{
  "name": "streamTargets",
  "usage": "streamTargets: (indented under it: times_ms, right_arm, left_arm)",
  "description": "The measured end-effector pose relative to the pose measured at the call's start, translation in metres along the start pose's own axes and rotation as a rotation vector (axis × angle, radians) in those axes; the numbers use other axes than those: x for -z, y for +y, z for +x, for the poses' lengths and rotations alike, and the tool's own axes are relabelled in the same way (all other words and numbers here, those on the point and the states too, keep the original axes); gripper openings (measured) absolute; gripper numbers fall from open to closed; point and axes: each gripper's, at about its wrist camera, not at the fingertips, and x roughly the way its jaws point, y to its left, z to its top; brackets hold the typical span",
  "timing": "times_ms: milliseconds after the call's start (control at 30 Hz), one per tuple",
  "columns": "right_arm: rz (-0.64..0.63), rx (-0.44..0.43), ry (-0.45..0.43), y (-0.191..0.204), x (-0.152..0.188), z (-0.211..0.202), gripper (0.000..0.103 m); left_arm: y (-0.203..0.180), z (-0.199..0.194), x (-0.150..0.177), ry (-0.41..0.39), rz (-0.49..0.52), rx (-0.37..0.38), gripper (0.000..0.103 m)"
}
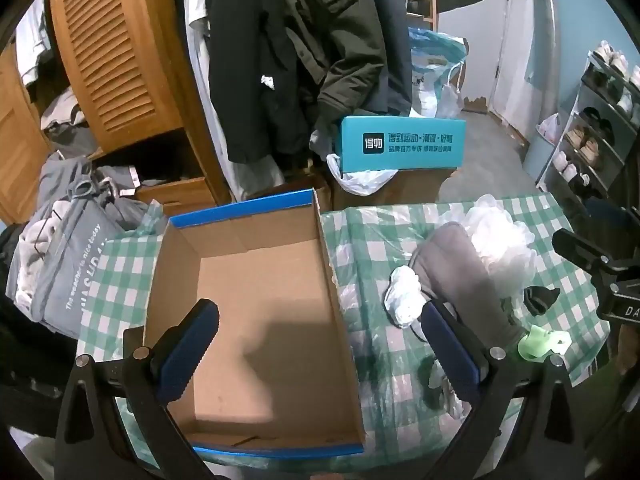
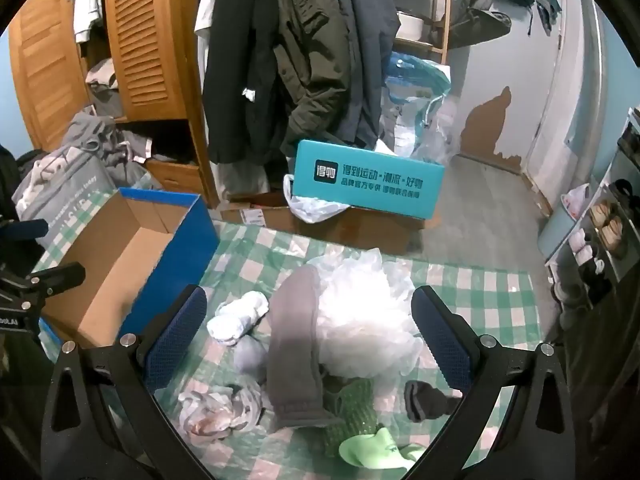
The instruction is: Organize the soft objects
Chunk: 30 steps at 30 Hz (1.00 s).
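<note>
At the far left, beside the table, a grey bag [image 1: 60, 272] stuffed with clothes is seen. An open cardboard box [image 1: 256, 320] with blue outer walls is set on the left part of the checked tablecloth [image 1: 568, 280]; nothing is seen inside it. The left gripper [image 1: 320, 356] is held above the box with its jaws spread wide and nothing between them: one finger [image 1: 188, 356] is seen over the box's left wall, the other over the cloth to the right of the box.

To the right of the box, the soft things are gathered in a loose pile on the cloth. A white sock [image 2: 238, 316] is seen nearest the box, with a crumpled patterned cloth [image 2: 216, 408] in front of it. A long grey sock [image 2: 296, 344] is laid across the middle of the pile, touching a bunch of clear plastic [image 2: 360, 316] on its right. A green knit piece [image 2: 352, 412] and a pale green item [image 2: 380, 452] are found at the near edge, and a dark sock [image 2: 424, 400] just right of them.

The right gripper [image 2: 308, 336] is held over this pile, its jaws wide apart and nothing gripped; the grey sock and plastic are framed between its fingers.

Behind the table, a teal box [image 2: 368, 178] is propped on cartons, with coats [image 2: 280, 60] hung above it.
</note>
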Motion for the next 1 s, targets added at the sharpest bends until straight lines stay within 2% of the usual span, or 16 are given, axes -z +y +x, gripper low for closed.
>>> streamTargets:
  times_ms: [333, 1000]
  right_arm:
    - [-0.001, 0.006, -0.004, -0.001, 0.001, -0.001, 0.101]
    - [-0.001, 0.002, -0.003, -0.002, 0.001, -0.001, 0.101]
  left_arm:
    - [-0.005, -0.005, 0.002, -0.039, 0.021, 0.020, 0.102]
    - [-0.012, -0.006, 0.004, -0.034, 0.040, 0.019, 0.102]
